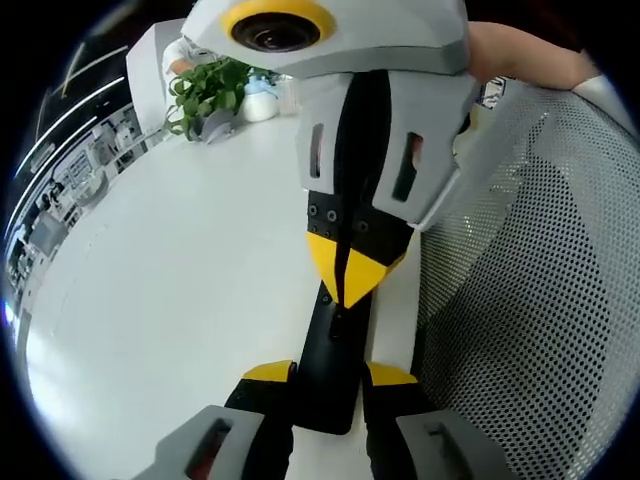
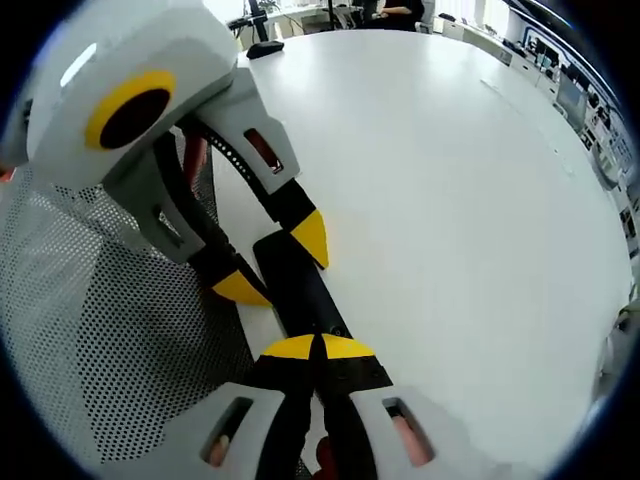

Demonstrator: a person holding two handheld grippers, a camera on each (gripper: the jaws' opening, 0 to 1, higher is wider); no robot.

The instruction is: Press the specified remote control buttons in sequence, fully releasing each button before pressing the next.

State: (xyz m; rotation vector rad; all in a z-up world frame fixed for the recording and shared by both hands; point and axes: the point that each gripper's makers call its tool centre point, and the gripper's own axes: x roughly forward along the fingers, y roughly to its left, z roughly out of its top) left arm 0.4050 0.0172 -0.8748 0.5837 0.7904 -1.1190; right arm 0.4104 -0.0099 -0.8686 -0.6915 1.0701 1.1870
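The black remote [image 1: 335,350] lies on the white table [image 1: 180,290] beside a mesh chair [image 1: 540,300]. The left gripper [image 1: 330,375] clamps its near end at 6 o'clock; the right gripper [image 2: 317,348], jaws closed together, presses its tips on the remote.
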